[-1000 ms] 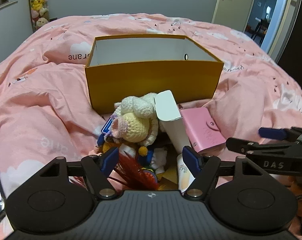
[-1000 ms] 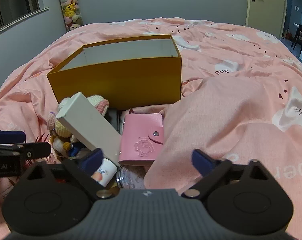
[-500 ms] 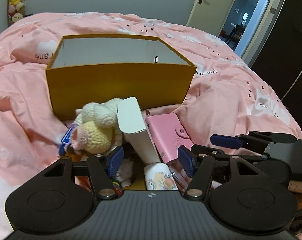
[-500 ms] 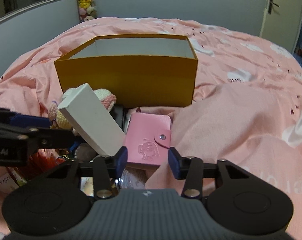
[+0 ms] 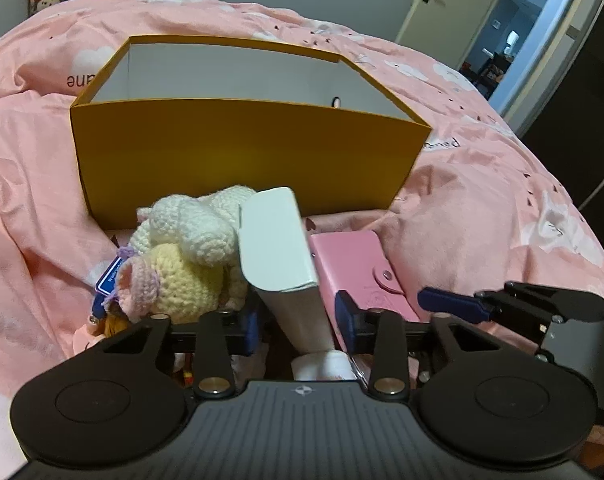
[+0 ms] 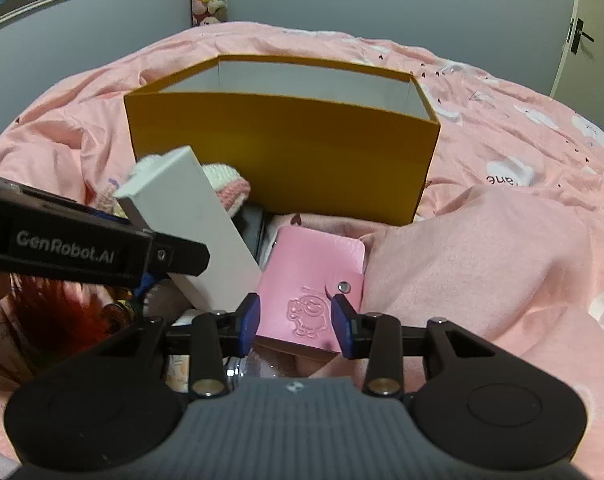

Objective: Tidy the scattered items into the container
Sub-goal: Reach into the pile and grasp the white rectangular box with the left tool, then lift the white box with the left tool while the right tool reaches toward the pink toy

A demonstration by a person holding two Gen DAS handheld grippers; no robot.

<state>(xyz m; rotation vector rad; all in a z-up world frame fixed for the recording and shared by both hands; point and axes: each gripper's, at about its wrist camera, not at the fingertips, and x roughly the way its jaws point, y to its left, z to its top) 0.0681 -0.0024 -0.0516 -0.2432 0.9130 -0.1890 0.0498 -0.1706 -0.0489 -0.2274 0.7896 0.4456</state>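
An open orange box [image 5: 242, 152] [image 6: 282, 152] stands on the pink bed with a heap of items in front of it. A white carton [image 5: 278, 248] [image 6: 190, 220] leans up out of the heap. My left gripper [image 5: 298, 324] straddles its lower end. Its jaws are closing, and a dark gap still shows at the left pad. A pink wallet [image 6: 313, 276] [image 5: 353, 264] lies right of the carton, and my right gripper [image 6: 296, 324] is shut on its near end. A crocheted toy [image 5: 182, 256] lies to the left.
The left gripper's arm [image 6: 82, 248] crosses the left of the right wrist view. A red tufted thing [image 6: 62, 312] and a small printed cup [image 5: 321, 364] lie low in the heap. A raised quilt fold [image 6: 481, 260] sits right of the wallet. A doorway [image 5: 513, 32] is far right.
Both grippers moved down and closer to the heap. The right jaws closed onto the pink wallet. The left jaws shifted right from the toy and narrowed around the white carton.
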